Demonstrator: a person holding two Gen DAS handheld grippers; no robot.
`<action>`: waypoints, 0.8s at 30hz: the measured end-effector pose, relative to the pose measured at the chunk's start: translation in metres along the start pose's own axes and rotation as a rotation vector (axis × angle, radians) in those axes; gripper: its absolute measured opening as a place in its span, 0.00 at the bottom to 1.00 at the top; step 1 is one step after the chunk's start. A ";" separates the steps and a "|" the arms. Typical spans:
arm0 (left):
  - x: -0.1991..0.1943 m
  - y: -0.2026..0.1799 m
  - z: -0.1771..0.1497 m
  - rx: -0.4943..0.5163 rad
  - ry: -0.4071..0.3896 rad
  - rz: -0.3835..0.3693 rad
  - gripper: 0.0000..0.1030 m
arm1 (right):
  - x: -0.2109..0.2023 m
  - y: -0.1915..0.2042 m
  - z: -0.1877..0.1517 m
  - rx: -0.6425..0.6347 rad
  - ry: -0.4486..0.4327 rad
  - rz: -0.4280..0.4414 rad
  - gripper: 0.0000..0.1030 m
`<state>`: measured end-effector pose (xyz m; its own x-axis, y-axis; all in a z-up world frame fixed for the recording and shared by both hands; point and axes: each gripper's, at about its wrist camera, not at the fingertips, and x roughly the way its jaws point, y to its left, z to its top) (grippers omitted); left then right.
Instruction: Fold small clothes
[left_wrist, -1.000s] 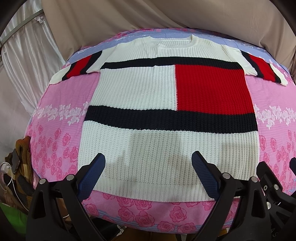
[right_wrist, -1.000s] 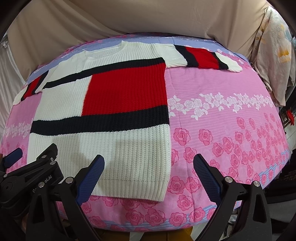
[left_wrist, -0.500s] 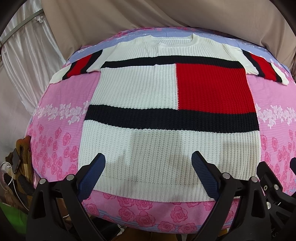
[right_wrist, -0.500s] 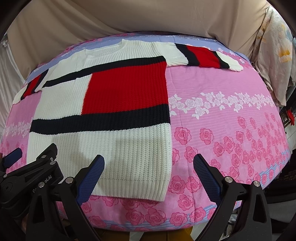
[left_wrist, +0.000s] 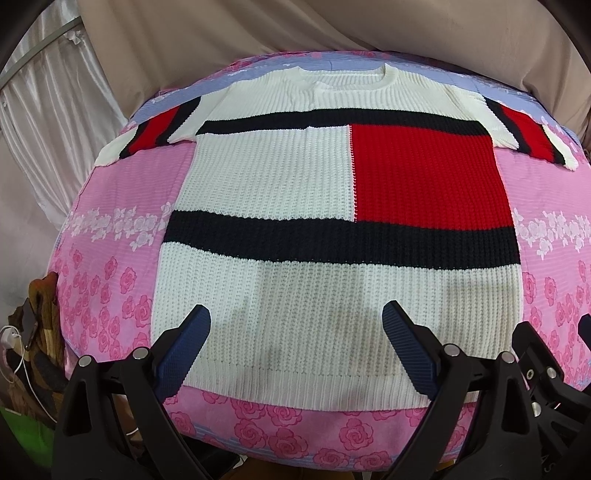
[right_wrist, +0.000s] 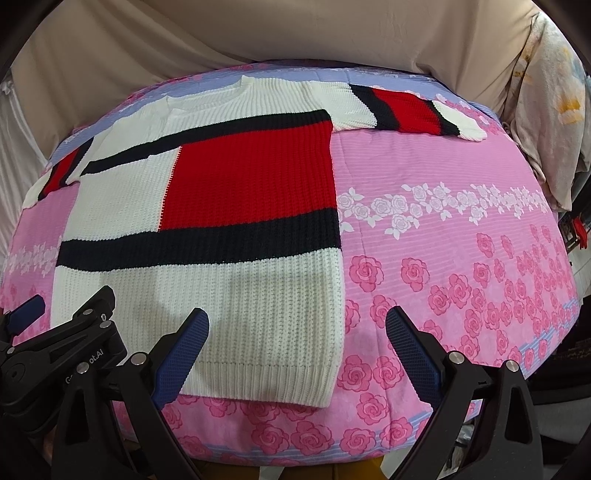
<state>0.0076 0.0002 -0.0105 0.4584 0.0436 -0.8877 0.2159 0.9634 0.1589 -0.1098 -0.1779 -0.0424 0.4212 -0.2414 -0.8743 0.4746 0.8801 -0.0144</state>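
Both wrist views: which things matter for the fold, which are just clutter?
Job:
sweater, spread flat
left gripper, open
right gripper, open
pink floral sheet under it

Clutter:
brown cloth pile
white charger cable
patterned fabric

My left black two-finger gripper with blue pads (left_wrist: 295, 336): jaws spread wide, empty. My right black blue-padded gripper (right_wrist: 297, 338): same, just beside left.

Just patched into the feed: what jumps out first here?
A white knit sweater with a big red block and dark bands lies flat, sleeves spread, on a pink rose-print bedsheet. Both grippers, left and right, hang over its hem side, jaws open, holding nothing.
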 end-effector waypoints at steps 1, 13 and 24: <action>0.001 -0.001 0.001 -0.001 0.002 0.000 0.89 | 0.001 0.000 0.001 -0.002 0.001 -0.001 0.93; 0.013 0.012 0.029 -0.029 -0.003 -0.083 0.93 | 0.017 -0.004 0.028 0.053 0.004 0.110 0.92; 0.042 -0.030 0.113 -0.182 -0.081 -0.127 0.94 | 0.109 -0.241 0.187 0.411 -0.113 0.130 0.88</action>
<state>0.1181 -0.0572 -0.0037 0.5067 -0.0957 -0.8568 0.1204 0.9919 -0.0396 -0.0335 -0.4932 -0.0436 0.5683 -0.2030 -0.7974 0.6704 0.6761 0.3057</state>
